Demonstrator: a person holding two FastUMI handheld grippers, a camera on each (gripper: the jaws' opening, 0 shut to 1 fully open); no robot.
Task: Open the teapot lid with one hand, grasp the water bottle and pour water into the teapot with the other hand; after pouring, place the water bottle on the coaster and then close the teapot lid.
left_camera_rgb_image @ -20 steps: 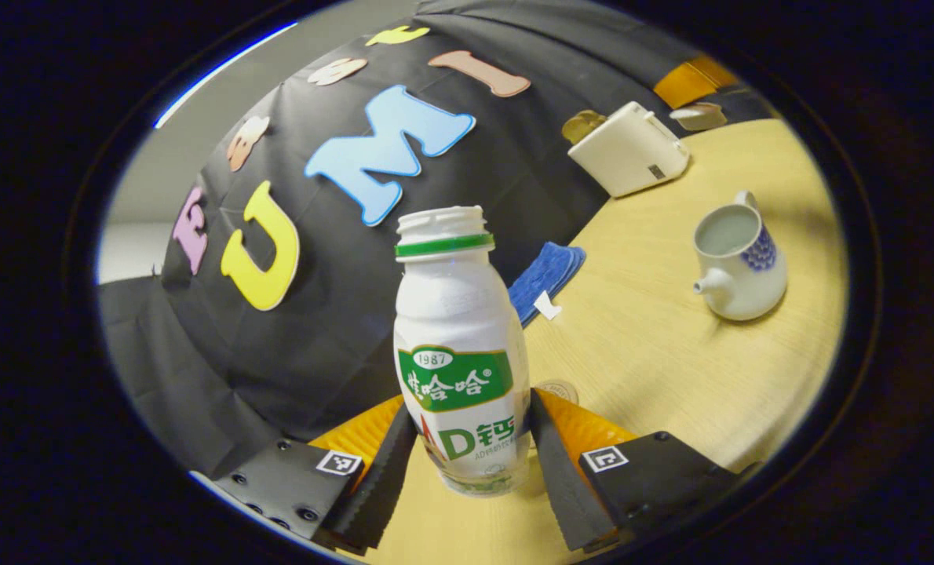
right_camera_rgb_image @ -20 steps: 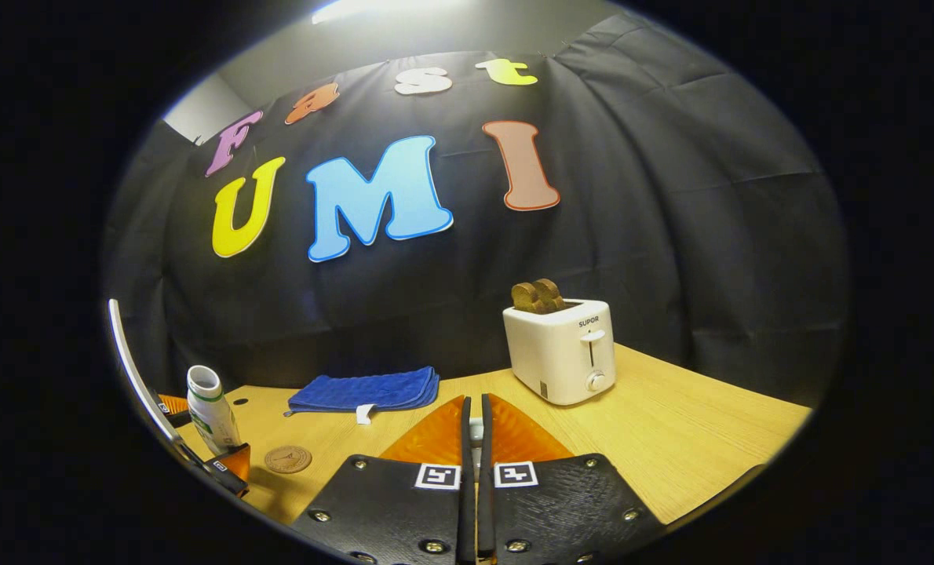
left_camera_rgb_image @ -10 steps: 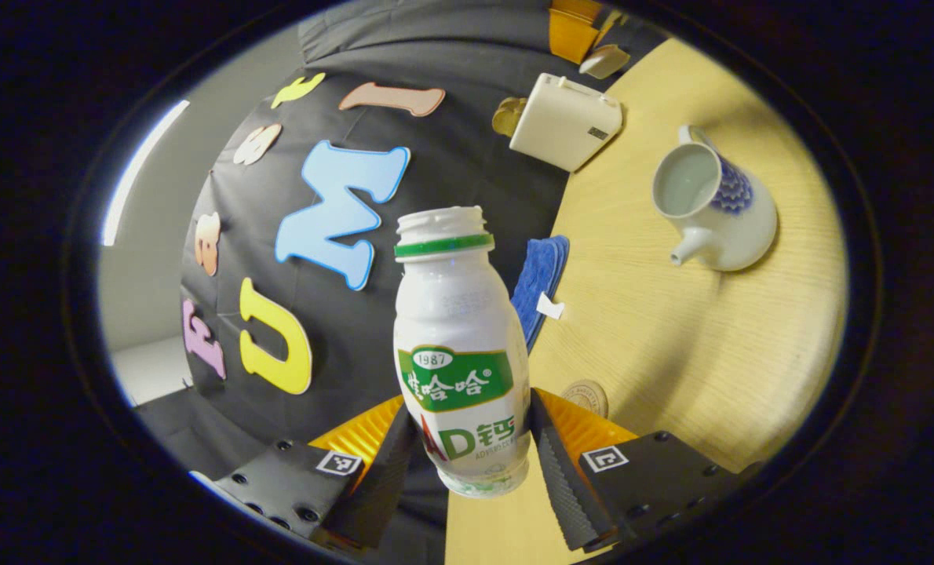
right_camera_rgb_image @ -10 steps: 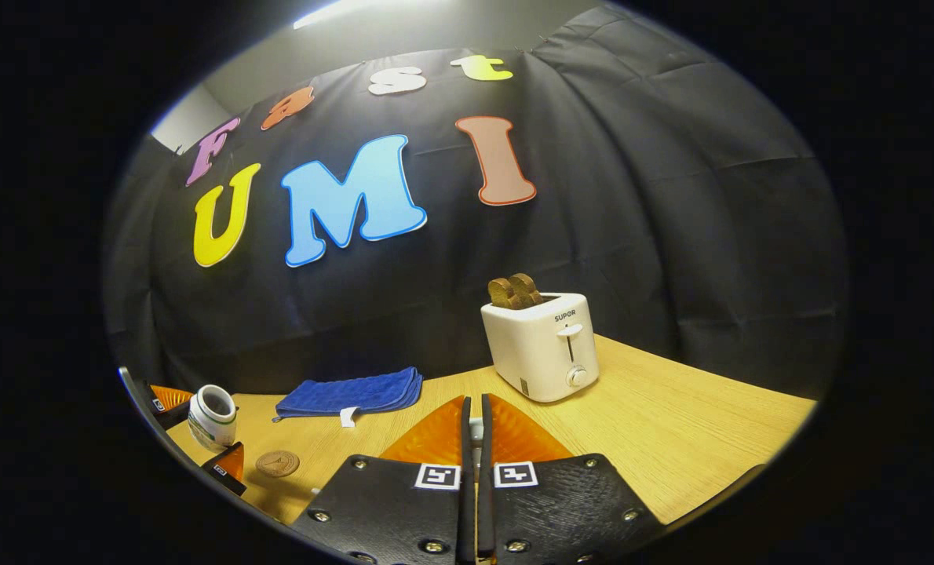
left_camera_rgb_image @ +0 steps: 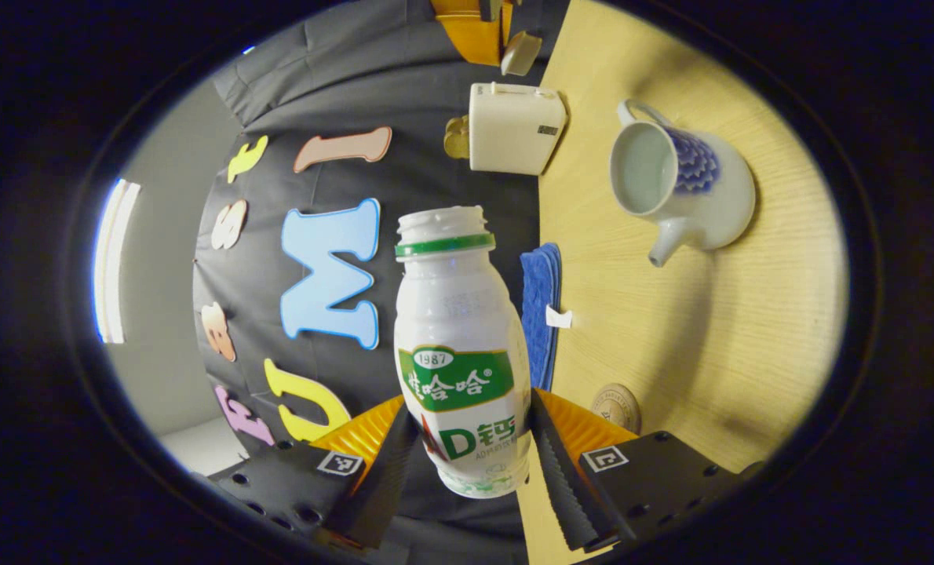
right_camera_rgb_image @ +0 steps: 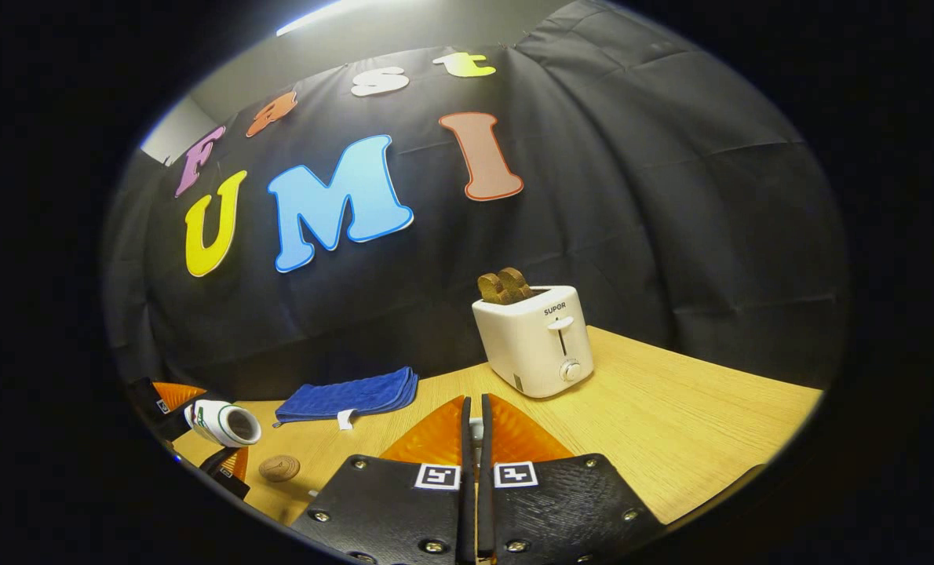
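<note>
Two tools busy: left tool [left_camera_rgb_image: 467, 455] clamped on water bottle [left_camera_rgb_image: 461, 353], tipped near-horizontal with its mouth toward the lidless teapot [left_camera_rgb_image: 683, 192] on the table [left_camera_rgb_image: 710, 329]; right tool [right_camera_rgb_image: 475, 439] closed, holding something small.

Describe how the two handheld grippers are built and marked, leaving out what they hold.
The left gripper has two wedge-shaped fingers with sawtooth ridges on their inner faces, mounted on black plates with screws. Each plate carries a small square black-and-white marker. The right gripper has the same screwed black plates and square markers.
</note>
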